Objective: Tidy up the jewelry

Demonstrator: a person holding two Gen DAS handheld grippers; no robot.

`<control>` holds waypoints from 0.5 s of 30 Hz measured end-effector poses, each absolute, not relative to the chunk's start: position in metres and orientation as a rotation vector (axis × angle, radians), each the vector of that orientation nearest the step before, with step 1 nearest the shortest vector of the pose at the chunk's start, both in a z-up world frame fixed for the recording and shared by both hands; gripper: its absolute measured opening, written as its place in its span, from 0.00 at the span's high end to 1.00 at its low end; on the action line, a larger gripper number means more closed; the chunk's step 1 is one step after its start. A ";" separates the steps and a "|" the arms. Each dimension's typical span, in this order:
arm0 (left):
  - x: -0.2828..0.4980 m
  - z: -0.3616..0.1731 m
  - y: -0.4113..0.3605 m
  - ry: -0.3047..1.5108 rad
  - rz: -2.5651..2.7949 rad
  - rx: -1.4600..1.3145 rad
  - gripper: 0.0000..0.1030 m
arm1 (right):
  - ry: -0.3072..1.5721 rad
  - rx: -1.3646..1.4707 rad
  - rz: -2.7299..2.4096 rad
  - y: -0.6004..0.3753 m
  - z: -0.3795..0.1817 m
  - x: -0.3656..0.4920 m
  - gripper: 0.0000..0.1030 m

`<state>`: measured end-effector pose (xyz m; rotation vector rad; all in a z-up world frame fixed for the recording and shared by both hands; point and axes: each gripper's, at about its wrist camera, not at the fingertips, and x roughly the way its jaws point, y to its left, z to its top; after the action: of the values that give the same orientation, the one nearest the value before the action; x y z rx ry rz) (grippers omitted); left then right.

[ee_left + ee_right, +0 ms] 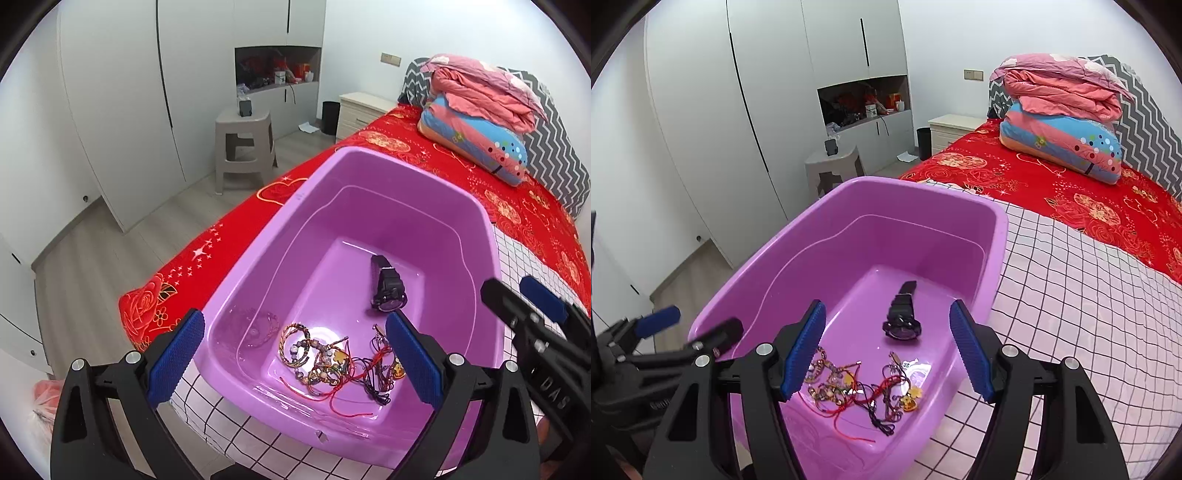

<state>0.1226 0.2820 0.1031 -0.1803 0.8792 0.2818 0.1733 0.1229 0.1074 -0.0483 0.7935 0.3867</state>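
A purple plastic tub (369,166) (923,195) sits on the bed's checked cloth. On its floor lie a black wristwatch (388,288) (902,321) and a tangle of beaded bracelets and red and dark cords (332,363) (864,384). My left gripper (295,354) hovers over the tub's near end, jaws wide open and empty, the tangle below them. My right gripper (886,347) hangs open above the watch and cords, holding nothing. Each gripper appears at the edge of the other's view: the right gripper (532,306) and the left gripper (687,328).
The red flowered bedspread (480,177) (1052,184) carries folded pink and blue quilts (476,122) (1063,122) at its head. A grey stool (243,147), a black bin (330,117), a nightstand (364,110) and white wardrobes (757,92) stand beyond on the wooden floor.
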 end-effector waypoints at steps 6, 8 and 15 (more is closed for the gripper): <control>0.119 0.109 0.279 0.872 0.292 -0.181 0.06 | 0.819 -0.055 0.375 0.120 0.105 0.166 0.35; 0.118 0.109 0.278 0.873 0.292 -0.181 0.06 | 0.823 -0.054 0.374 0.118 0.104 0.164 0.35; 0.117 0.110 0.275 0.874 0.295 -0.174 0.06 | 0.822 -0.046 0.366 0.113 0.105 0.161 0.35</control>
<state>0.1171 0.2746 0.1099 -0.1744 0.8735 0.2955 0.1607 0.1128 0.1050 -0.0459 0.8222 0.3664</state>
